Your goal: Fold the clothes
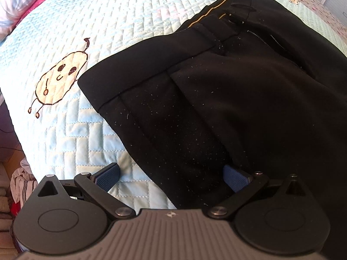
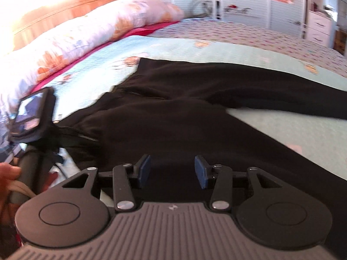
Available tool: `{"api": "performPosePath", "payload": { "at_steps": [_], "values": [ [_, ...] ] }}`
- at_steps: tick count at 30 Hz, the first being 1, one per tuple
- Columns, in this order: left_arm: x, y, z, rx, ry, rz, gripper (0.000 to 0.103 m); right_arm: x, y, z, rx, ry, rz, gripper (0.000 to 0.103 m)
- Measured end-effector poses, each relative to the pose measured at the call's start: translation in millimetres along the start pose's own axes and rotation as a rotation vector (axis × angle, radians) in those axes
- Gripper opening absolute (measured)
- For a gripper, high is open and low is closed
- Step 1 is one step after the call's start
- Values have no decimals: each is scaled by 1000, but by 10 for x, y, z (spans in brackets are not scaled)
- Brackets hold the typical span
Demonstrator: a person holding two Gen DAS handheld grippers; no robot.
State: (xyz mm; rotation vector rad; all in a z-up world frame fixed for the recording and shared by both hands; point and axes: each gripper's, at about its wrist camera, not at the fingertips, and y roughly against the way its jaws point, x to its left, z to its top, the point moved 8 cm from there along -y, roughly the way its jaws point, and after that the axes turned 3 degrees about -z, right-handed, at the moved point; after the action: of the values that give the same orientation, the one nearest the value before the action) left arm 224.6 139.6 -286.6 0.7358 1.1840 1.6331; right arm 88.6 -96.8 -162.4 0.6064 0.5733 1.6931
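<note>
Black trousers point(image 1: 216, 97) lie on a light blue quilted bedspread point(image 1: 65, 43), waistband point(image 1: 208, 13) with a gold stripe at the far end and the zip point(image 1: 279, 43) showing. My left gripper point(image 1: 171, 177) points steeply down at the trousers' near edge and is wide open. Its left pad point(image 1: 107, 176) is over the quilt and its right pad point(image 1: 235, 178) is against the dark cloth. In the blurred right wrist view the trousers point(image 2: 173, 108) spread across the bed, one leg running off to the right. My right gripper point(image 2: 172, 170) hangs open just above them with nothing between its pads.
A flowered duvet point(image 2: 86, 32) and a wooden headboard point(image 2: 86, 0) line the far left of the bed. White cupboards point(image 2: 249, 4) stand beyond it. A hand point(image 2: 8, 171) and the left device's screen point(image 2: 28, 110) show at the left. Clothes point(image 1: 19, 182) lie heaped beside the bed.
</note>
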Motion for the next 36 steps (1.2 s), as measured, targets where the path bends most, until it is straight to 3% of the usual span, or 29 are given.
{"api": "performPosePath", "payload": {
  "at_steps": [8, 11, 15, 29, 30, 32, 36],
  "values": [
    [-46, -21, 67, 23, -6, 44, 103, 583, -183, 144, -76, -52, 18, 49],
    [-35, -36, 94, 46, 16, 35, 103, 708, -242, 132, -90, -94, 21, 56],
    [-24, -45, 113, 38, 23, 12, 103, 847, -246, 79, -79, -97, 53, 57],
    [34, -68, 51, 2, -11, -17, 103, 519, -419, 89, -91, -168, -15, 58],
    [34, -49, 9, -2, -12, -18, 103, 458, -447, 87, -91, -184, -33, 58],
    [49, 326, -821, -9, -19, -14, 103, 349, -515, 70, -71, -223, -47, 58],
    [28, 383, -998, -2, -76, -22, 103, 140, -585, 60, -36, -272, -71, 58]
  ]
}}
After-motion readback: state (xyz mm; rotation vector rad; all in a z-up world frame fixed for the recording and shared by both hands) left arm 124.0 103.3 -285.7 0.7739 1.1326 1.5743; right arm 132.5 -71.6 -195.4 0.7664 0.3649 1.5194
